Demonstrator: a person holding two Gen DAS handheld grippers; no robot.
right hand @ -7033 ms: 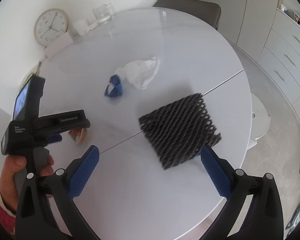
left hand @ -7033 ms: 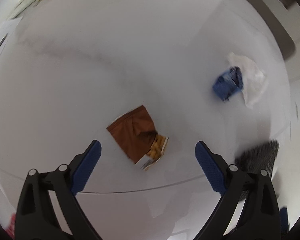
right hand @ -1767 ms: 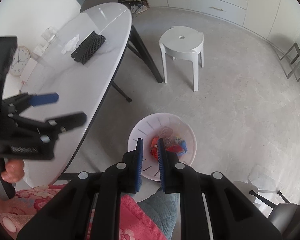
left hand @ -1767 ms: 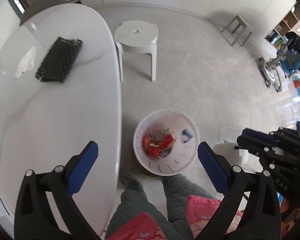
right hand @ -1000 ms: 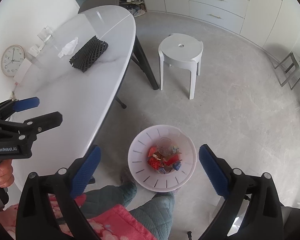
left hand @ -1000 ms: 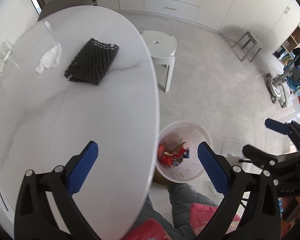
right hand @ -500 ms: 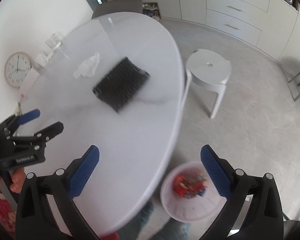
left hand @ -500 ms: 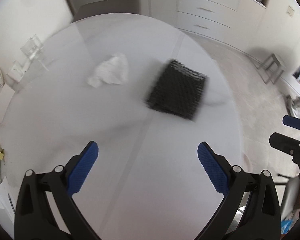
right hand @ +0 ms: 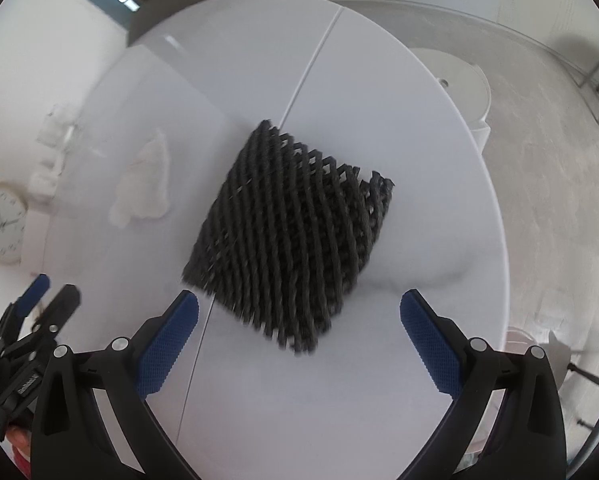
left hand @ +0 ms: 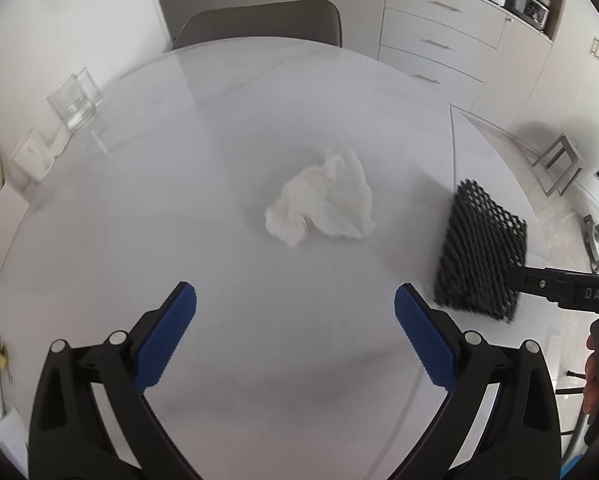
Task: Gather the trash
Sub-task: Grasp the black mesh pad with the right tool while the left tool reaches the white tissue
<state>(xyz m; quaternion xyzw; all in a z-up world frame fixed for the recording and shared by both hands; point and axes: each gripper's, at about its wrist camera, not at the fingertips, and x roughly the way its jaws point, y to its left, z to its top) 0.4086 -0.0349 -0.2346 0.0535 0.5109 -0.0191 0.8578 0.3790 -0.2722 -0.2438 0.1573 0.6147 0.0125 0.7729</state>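
Both grippers have been swung back from the bin to the table [left hand: 259,80], and both are spread wide and empty. Nearest the right gripper [right hand: 299,340] lies the mesh [right hand: 291,232]; the tissue [left hand: 323,204] lies ahead of the left gripper [left hand: 295,336]. A fresh pickup seems begun: each gripper should be lowered over its piece and closed.

The left claw [left hand: 295,316], jaws wide apart, faces bare counter [left hand: 147,208] all the way to the crumpled tissue [left hand: 323,204]. The black foam net [right hand: 291,236] lies apart to the tissue's right, with open surface between them. The right claw [right hand: 298,320] hangs spread over the net's near corner (nothing else close). A glass [left hand: 73,106] stands well clear at the counter's far left edge.
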